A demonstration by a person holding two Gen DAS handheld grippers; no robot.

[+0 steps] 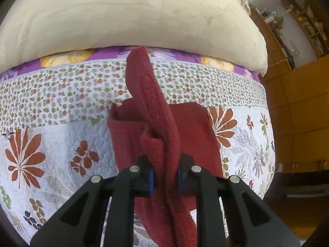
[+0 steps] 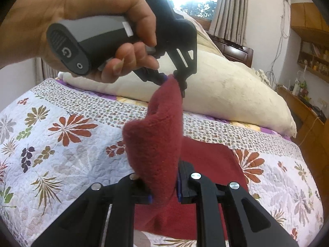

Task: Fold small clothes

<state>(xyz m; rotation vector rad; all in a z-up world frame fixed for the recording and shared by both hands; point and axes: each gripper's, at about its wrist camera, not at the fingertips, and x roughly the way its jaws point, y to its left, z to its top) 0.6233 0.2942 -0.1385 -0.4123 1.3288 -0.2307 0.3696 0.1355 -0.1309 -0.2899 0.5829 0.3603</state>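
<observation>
Your left gripper [image 2: 173, 80] has its fingers clamped on one end of the red cloth [image 2: 156, 144], lifted above the bed [image 2: 61, 154] near its pillow edge. Your right gripper [image 2: 164, 187] pinches the other end. The rest of the cloth lies on the quilt [image 1: 51, 164].

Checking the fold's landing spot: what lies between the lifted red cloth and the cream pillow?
Only bare bedding: the floral quilt, then a strip of purple sheet under the cream pillow. Both views show nothing else beyond the red cloth.
</observation>
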